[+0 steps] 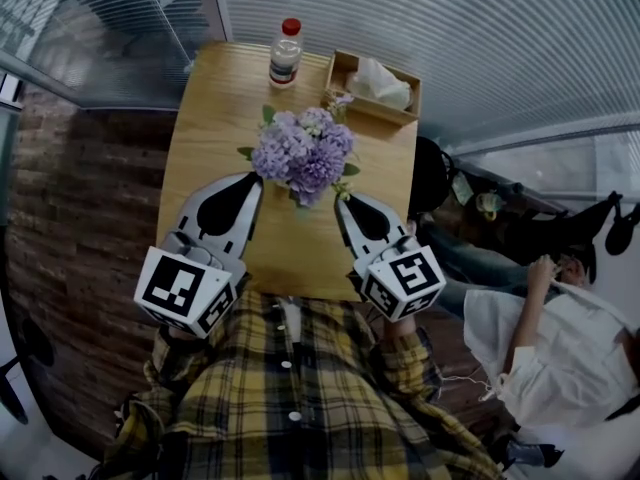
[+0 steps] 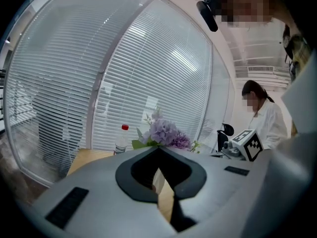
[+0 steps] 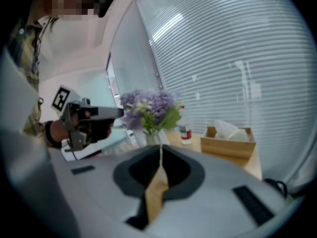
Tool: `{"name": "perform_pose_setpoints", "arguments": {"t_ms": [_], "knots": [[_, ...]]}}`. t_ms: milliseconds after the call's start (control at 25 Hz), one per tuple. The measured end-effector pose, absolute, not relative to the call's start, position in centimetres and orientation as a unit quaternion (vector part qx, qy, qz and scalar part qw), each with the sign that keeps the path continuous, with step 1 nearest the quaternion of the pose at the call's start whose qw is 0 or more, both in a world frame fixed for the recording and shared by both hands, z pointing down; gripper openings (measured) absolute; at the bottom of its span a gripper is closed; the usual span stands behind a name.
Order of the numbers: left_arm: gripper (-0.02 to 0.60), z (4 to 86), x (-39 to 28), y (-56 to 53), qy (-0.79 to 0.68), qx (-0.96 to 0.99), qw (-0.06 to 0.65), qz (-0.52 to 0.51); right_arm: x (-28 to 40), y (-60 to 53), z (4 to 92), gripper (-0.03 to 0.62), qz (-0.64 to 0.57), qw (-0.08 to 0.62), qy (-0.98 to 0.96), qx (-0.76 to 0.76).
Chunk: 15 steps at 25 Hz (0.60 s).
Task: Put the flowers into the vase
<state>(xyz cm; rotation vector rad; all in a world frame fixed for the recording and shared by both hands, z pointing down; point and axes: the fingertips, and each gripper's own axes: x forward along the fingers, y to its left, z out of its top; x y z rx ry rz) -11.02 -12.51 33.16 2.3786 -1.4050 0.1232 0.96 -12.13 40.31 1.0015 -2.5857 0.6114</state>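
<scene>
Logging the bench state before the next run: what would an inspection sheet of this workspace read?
surface: wooden table, near edge bare.
job's things: flowers standing in vase, mid-table.
clutter: bottle and tissue box at the far edge.
grippers: left hand-held gripper shut, empty; right hand-held gripper shut, empty; both short of the flowers.
cables: nothing seen on the table.
surroundings: blinds; person seated on the right.

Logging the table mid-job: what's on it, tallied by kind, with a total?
Purple flower bunch: 1
Vase: 1
Red-capped bottle: 1
Wooden tissue box: 1
Total: 4
</scene>
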Motion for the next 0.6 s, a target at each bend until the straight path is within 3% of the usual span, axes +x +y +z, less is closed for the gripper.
{"name": "perform_pose_setpoints", "arguments": {"t_ms": [200,600], "knots": [[0.009,32.8,-11.1,-12.5,-0.501,0.844,0.185,0.043,1.7,-11.6,37.9,0.012,0.172,0.159,-0.906,0.352],[0.009,32.1,-10.5,-12.2,-0.5,0.846,0.178,0.044,2.4,-12.2,33.0,0.012,0.152,0.108,-0.916,0.356]]}}
